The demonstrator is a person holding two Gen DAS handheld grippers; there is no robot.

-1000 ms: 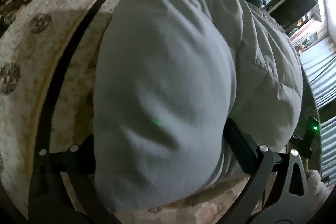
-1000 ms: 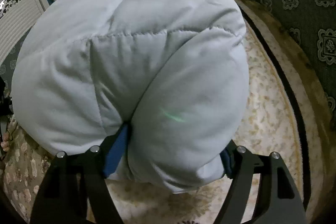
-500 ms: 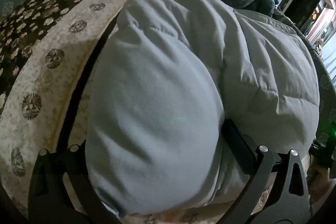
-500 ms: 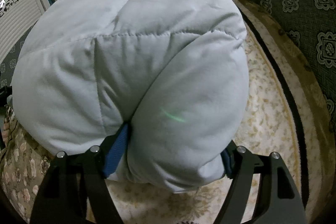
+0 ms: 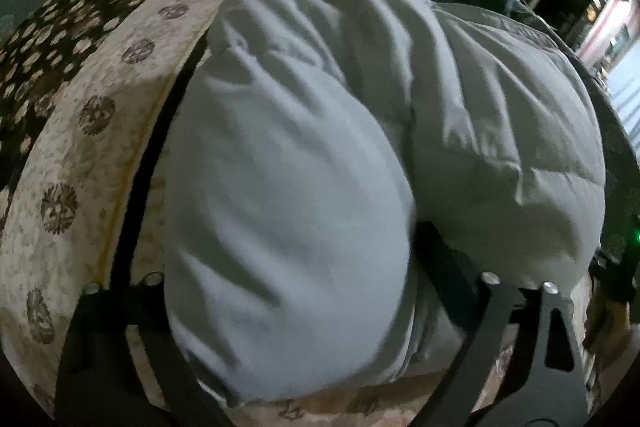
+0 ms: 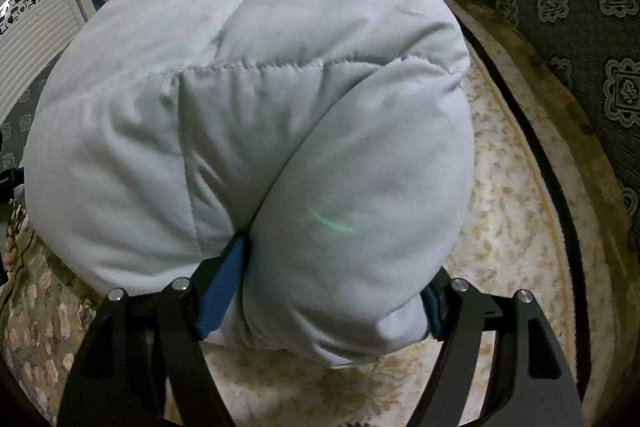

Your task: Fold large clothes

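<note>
In the left wrist view, the cream floral patterned rug with its dark stripe fills the left of the frame. The pale grey-blue quilted puffer jacket bulges across the centre and right, lying on that rug. The left gripper has a thick fold of the jacket between its fingers; its jaws have just been closing on the padding, and the pads seem to press it.

In the right wrist view the same jacket fills the left and centre, with rug at the right. The right gripper clamps another puffy fold between its blue pads.

Risk, as I judge it: the slick, springy filling could squeeze out of either grip, so the fold would fall open or land crooked.
</note>
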